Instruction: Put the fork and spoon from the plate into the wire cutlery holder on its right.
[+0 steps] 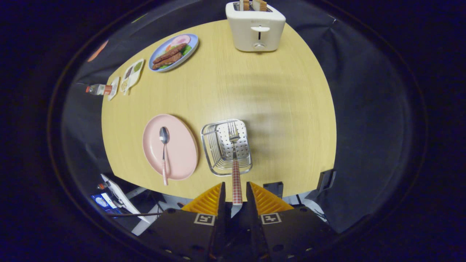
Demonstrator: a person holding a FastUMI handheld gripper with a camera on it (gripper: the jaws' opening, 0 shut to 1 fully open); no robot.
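Fork (235,160) clamped by checked handle in claw (235,194), tines hanging over wire cutlery holder (209,147) near counter (276,109) front edge. Lower straight down, release once inside. Spoon (164,151) waits on pink plate (182,145), left of holder.

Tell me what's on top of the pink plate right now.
Only the spoon lies on the pink plate, its handle overhanging the near rim. The plate beneath it is covered. The fork hangs from the claw above the wire holder.
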